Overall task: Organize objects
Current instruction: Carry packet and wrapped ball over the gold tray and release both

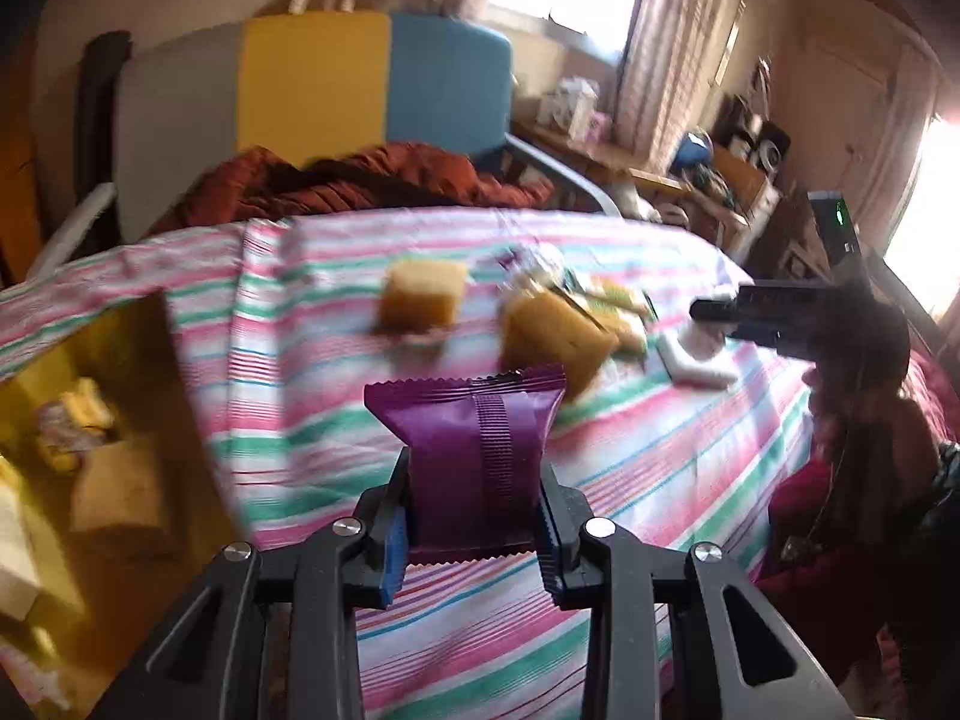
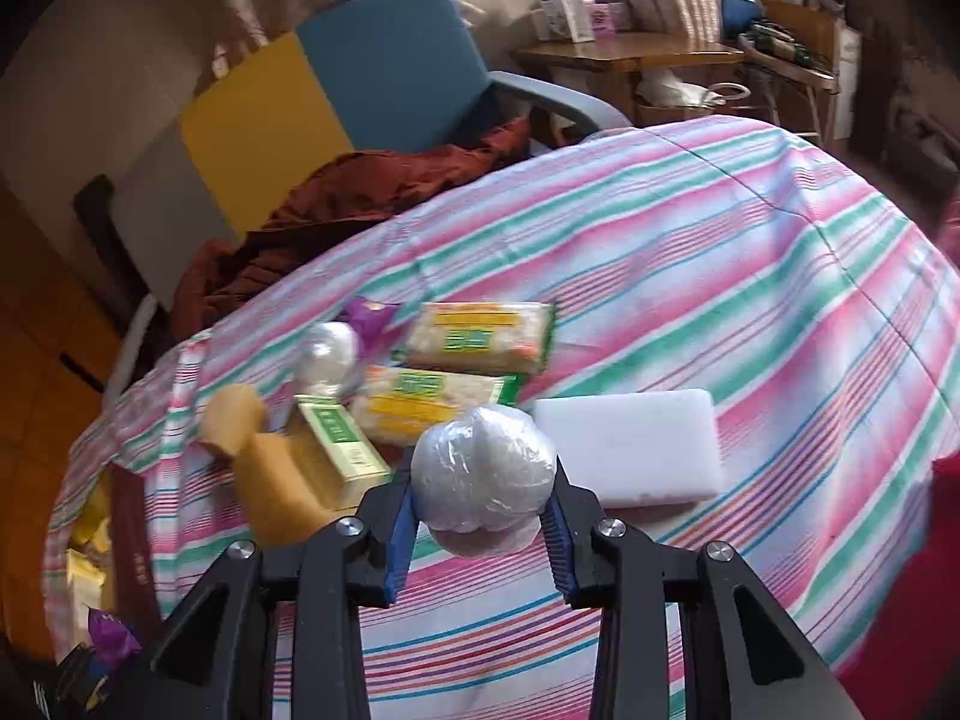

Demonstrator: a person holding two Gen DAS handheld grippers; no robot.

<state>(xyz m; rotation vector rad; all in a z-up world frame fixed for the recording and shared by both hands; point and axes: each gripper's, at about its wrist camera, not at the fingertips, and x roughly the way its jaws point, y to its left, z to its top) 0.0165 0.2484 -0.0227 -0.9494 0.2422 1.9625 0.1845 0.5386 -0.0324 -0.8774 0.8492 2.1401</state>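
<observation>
My left gripper (image 1: 477, 510) is shut on a purple snack packet (image 1: 474, 450) and holds it above the striped cloth (image 1: 660, 450), just right of a golden box (image 1: 120, 396) with snacks inside. My right gripper (image 2: 483, 516) is shut on a white ball wrapped in clear plastic (image 2: 483, 480), held above the cloth (image 2: 720, 252). On the cloth lie two yellow sponge cakes (image 1: 423, 294) (image 1: 552, 336), a white flat pad (image 2: 630, 450), two green-and-yellow packets (image 2: 480, 336), a green-labelled box (image 2: 339, 438) and a second wrapped ball (image 2: 327, 354). The right gripper shows in the left wrist view (image 1: 780, 312).
A grey, yellow and blue chair (image 2: 336, 96) with a rust-red garment (image 2: 360, 198) stands behind the table. A wooden desk with clutter (image 2: 630, 54) is at the back right. The golden box also shows at the far left of the right wrist view (image 2: 129, 540).
</observation>
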